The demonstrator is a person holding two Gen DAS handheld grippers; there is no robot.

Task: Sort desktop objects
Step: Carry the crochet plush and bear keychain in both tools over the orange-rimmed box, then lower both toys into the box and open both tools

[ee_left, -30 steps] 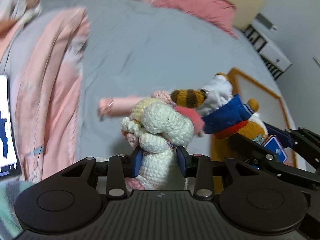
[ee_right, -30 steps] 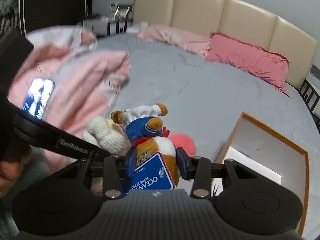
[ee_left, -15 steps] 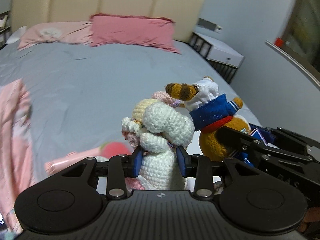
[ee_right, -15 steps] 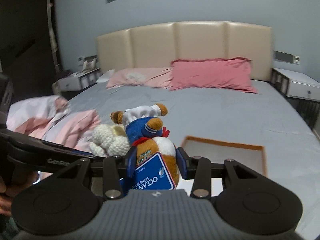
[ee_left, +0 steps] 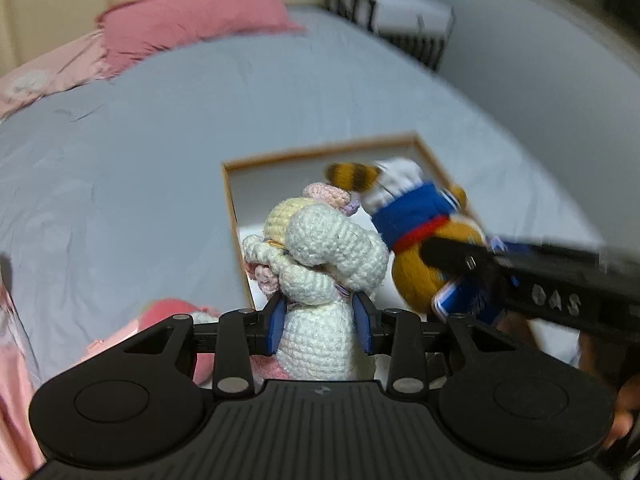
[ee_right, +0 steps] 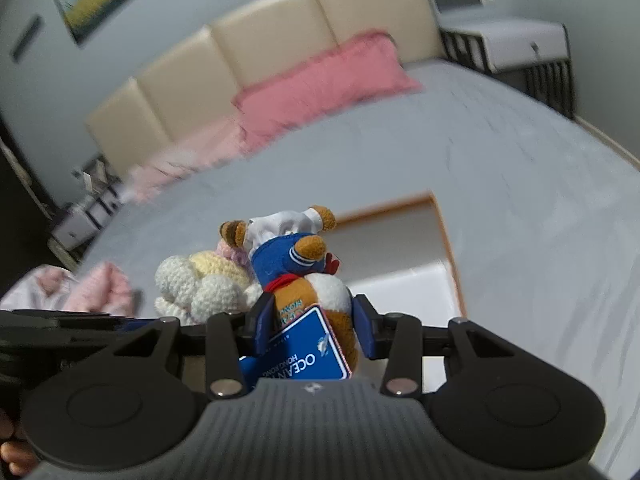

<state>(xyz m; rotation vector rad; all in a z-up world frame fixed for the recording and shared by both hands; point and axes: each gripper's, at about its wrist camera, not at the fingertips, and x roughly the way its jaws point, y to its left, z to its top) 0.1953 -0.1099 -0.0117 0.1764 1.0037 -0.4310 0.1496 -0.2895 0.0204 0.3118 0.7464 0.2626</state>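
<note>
- Jaws first: the left gripper [ee_left: 320, 326] is clamped round the waist of a cream crochet doll [ee_left: 320, 264], blue pads pressed into the yarn on both sides, so the doll is carried upright with its head well clear of the fingers.
- Same deal on the other side: the right gripper [ee_right: 314, 330] is clenched on a plush bear [ee_right: 304, 276] in a blue sailor top and white hat, gripped low on the belly, probably so the blue hang tag [ee_right: 304, 356] is left dangling over the housing instead of being pinched.
- Both toys are held side by side, just about touching, as seen in each wrist view; the right gripper's arm crosses the left view's right edge with the bear [ee_left: 420, 240] on it.
- Low grips seem to be picked so each toy can be dropped feet first.
- Beyond the toys, an open box [ee_left: 240, 240] with a brown rim and white inside is lying on the grey bedsheet [ee_left: 140, 140], pretty clearly the sorting bin, and both toys are hanging over or just in front of it, not yet let go.
- Further out, a pink pillow [ee_right: 320, 80] is propped against the beige headboard [ee_right: 260, 40], and pink fabric [ee_right: 100, 288] is bunched at the left.
- Blur is heavy in the background, so finer details can't be told.
</note>
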